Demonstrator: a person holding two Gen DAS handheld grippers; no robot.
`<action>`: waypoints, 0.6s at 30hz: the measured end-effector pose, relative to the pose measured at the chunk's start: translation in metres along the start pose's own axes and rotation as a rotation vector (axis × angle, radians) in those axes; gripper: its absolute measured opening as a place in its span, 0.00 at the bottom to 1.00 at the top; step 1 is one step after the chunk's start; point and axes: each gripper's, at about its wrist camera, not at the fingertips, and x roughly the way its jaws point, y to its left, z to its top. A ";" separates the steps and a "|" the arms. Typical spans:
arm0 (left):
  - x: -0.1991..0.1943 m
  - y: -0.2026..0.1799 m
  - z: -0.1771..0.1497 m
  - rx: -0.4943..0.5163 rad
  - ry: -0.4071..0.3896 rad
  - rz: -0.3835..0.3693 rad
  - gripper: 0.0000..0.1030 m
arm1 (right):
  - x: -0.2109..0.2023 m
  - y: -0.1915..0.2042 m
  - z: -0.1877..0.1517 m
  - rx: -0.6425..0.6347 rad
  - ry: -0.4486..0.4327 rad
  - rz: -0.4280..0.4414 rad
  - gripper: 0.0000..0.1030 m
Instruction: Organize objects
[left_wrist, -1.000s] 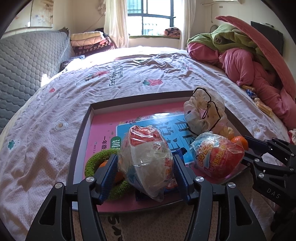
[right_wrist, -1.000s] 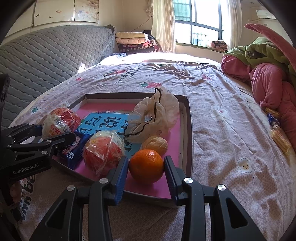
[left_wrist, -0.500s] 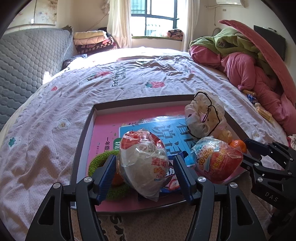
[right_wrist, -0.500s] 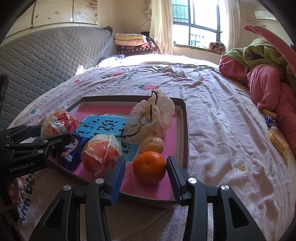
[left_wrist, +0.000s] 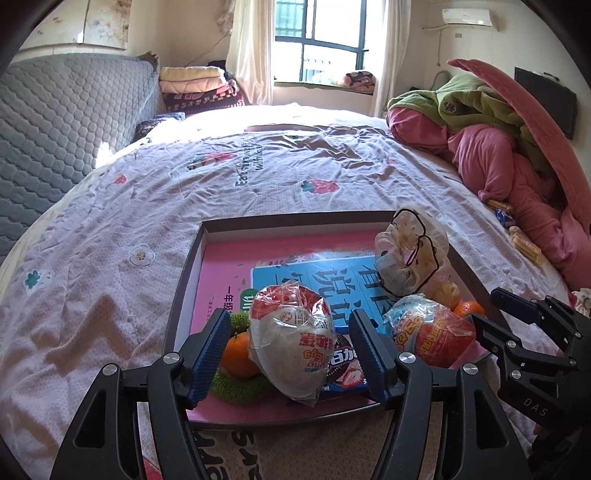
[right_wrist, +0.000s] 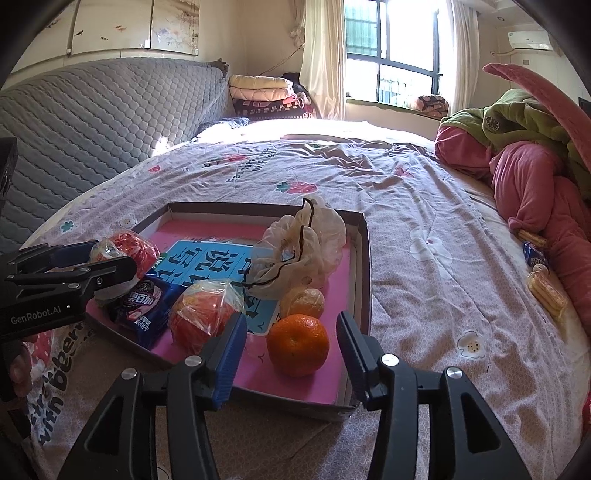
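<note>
Left wrist view shows first the big bed (left_wrist: 258, 177) with its flowered sheet, and on it the shallow box (left_wrist: 295, 221) with a pink book on its floor, where the things of the task are collected. A moment ago both tools were closed more narrowly around their things; now both have let go, so I judge that two placements into the box are just finished and the next things can be fetched, maybe the snacks (right_wrist: 543, 284) which lie on the sheet near the pink blankets (right_wrist: 535, 192). In the box there is also a crumpled plastic bag (right_wrist: 306, 247) at the far right part and a second wrapped red bun (right_wrist: 201, 314) beside the dark biscuit packet (right_wrist: 142, 302). The left tool (left_wrist: 290, 354) is opening its jaws, already wide, and the wrapped bun (left_wrist: 291, 343) stands between them, leaning on the biscuit packet, with a gap at each side, so it is released and not grasped. The right tool (right_wrist: 291, 350) is also opening its jaws, less wide, and the orange (right_wrist: 298, 343) sits free between them on the pink floor at the near right corner of the box, touching neither pad.
</note>
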 end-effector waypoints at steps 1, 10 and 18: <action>-0.002 0.001 0.001 -0.007 -0.004 0.000 0.66 | -0.001 0.001 0.000 -0.004 -0.003 0.004 0.49; -0.023 0.009 0.001 -0.032 -0.035 0.030 0.71 | -0.018 0.015 0.006 -0.051 -0.072 0.008 0.59; -0.040 0.012 -0.007 -0.051 -0.043 0.054 0.72 | -0.041 0.030 0.012 -0.098 -0.149 0.003 0.67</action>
